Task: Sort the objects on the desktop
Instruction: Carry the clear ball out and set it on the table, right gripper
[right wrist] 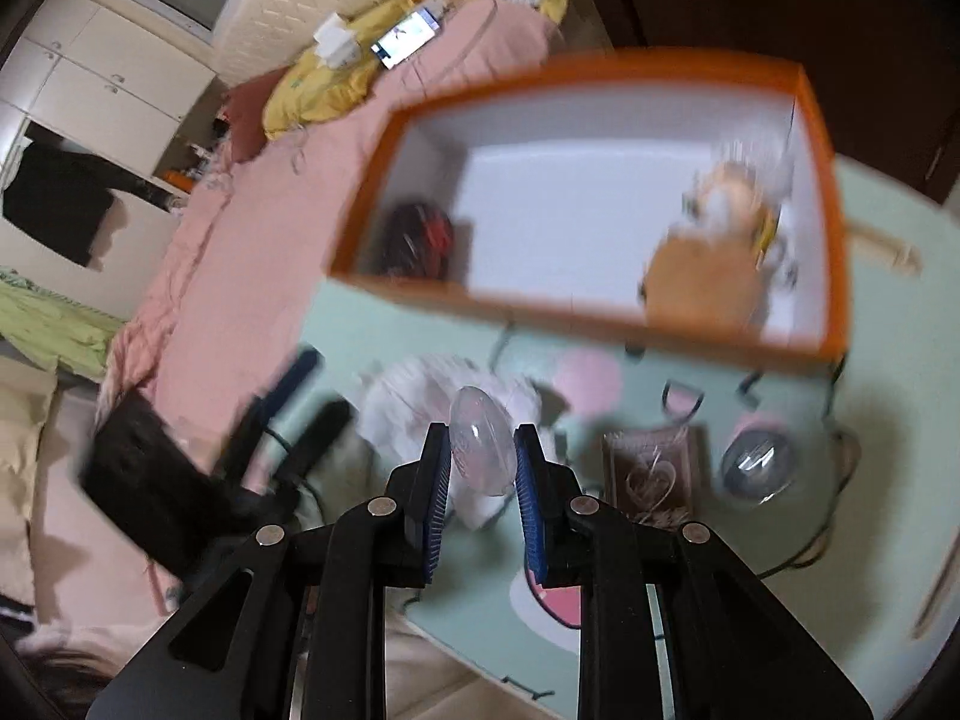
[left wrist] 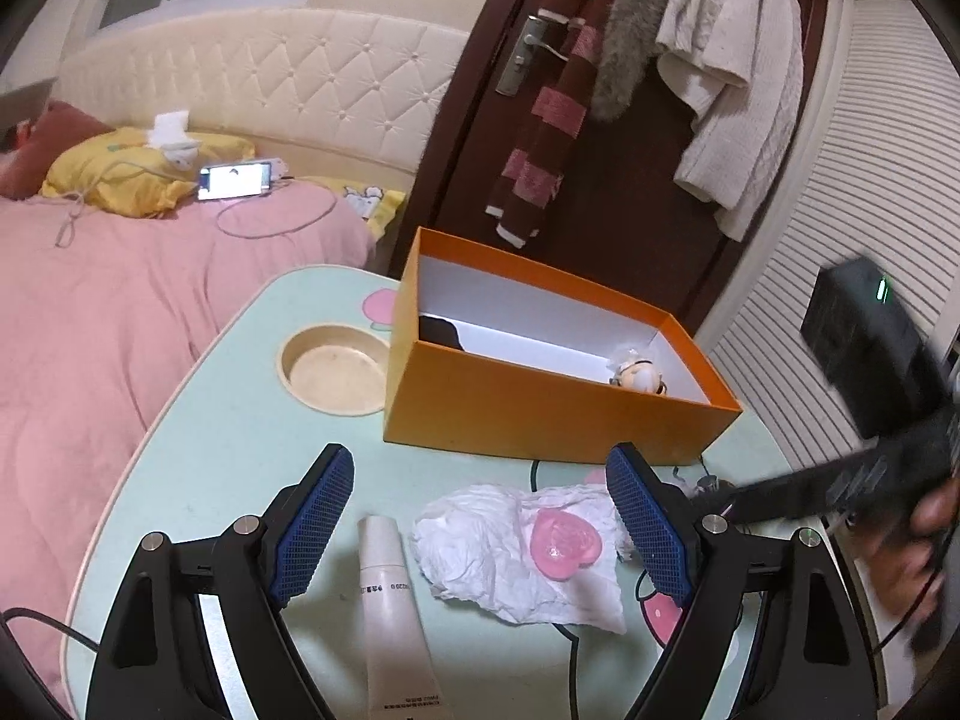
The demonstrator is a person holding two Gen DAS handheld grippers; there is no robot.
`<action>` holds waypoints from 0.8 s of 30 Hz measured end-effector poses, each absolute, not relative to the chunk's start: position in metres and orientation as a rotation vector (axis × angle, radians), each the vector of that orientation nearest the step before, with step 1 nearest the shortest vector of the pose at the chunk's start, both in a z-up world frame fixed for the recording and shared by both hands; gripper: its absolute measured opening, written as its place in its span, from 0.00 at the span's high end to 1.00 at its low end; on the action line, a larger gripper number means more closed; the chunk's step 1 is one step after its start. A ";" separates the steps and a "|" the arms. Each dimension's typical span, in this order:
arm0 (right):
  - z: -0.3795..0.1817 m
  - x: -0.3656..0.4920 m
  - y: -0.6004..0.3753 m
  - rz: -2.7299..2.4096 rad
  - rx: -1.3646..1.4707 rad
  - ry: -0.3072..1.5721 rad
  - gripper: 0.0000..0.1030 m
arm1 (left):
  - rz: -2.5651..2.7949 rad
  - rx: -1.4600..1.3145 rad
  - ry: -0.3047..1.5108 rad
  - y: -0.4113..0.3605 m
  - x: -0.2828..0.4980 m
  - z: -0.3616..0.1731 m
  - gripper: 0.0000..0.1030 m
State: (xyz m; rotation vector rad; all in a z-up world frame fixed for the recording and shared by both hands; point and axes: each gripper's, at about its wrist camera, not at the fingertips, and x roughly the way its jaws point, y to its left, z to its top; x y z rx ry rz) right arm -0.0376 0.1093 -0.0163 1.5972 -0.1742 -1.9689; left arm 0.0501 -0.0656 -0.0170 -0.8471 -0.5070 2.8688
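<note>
Bedroom clutter surrounds my mint-green lap table (left wrist: pixel 228 420), pushed against the pink bed so everything stays within reach. My right gripper (right wrist: pixel 483 450) has its blue pads closed onto a clear plastic half-shell (right wrist: pixel 483 450), pinched across its curve and lifted off the surface, with the orange box (right wrist: pixel 600 312) just ahead and below; I judge it is headed there, since a small doll (right wrist: pixel 720 216) already lies inside. My left gripper (left wrist: pixel 480 516) hangs wide apart, holding nothing, low over the crumpled tissue (left wrist: pixel 480 552) and pink heart (left wrist: pixel 564 543) between its fingers. A white tube (left wrist: pixel 390 600) lies just inside the left finger.
</note>
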 end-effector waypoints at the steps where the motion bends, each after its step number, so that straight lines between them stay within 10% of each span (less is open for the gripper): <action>1: -0.024 -0.035 0.107 -1.995 1.598 -0.141 0.78 | 2.872 -0.844 -0.508 -0.066 0.051 -0.017 0.17; 10: -0.036 -0.023 0.097 -2.113 1.445 -0.129 0.70 | 2.878 -0.869 -0.551 -0.071 0.049 -0.019 0.17; 19: -0.001 -0.005 0.134 -2.220 1.107 -0.264 0.33 | 2.899 -0.873 -0.438 -0.065 0.045 0.001 0.17; 24: 0.005 0.018 0.153 -2.331 0.875 -0.293 0.33 | 2.869 -0.856 -0.320 -0.063 0.030 0.030 0.17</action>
